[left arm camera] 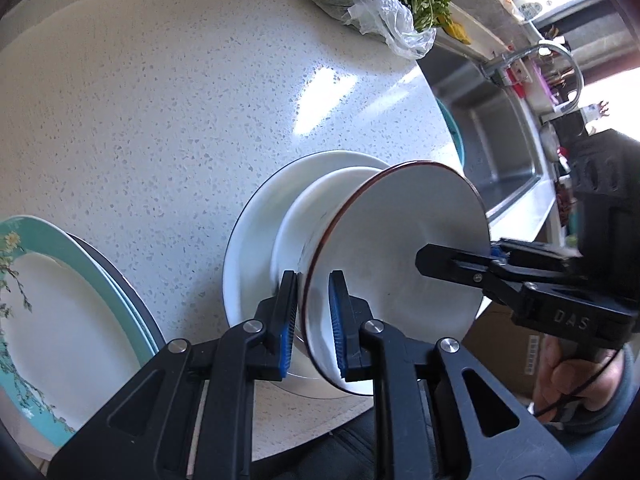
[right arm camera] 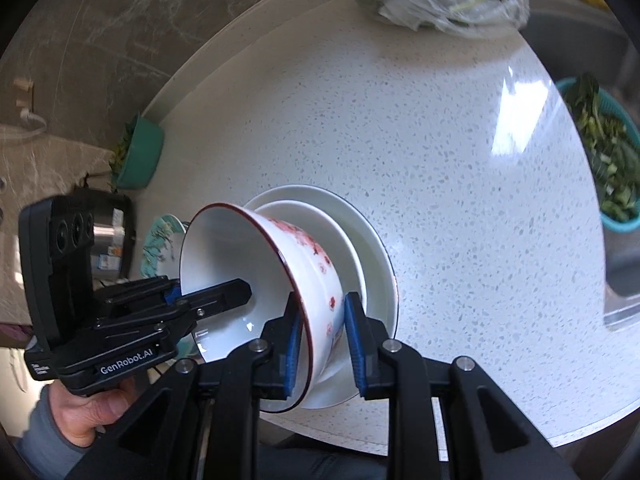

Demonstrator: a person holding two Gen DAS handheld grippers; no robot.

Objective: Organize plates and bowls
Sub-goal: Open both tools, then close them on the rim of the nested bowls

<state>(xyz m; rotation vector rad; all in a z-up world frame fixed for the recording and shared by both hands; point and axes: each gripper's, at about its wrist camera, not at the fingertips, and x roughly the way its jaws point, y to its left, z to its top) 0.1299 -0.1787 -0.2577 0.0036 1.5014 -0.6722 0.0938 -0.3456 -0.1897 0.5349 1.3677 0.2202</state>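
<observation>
- The bowl (left arm camera: pixel 384 248) is pinched at opposite rims by the left gripper (left arm camera: pixel 314 320) and right gripper (right arm camera: pixel 322 344).
- It should be kept centred over the stack (right arm camera: pixel 360 248), lowered evenly, and both grips released together.

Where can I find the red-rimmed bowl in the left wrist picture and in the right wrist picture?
Left wrist: red-rimmed bowl, lower centre-right, white inside showing.
Right wrist: the same bowl, lower centre-left, red flowers on its outside.
Shared landmark: the bag of greens at the top of both.
</observation>
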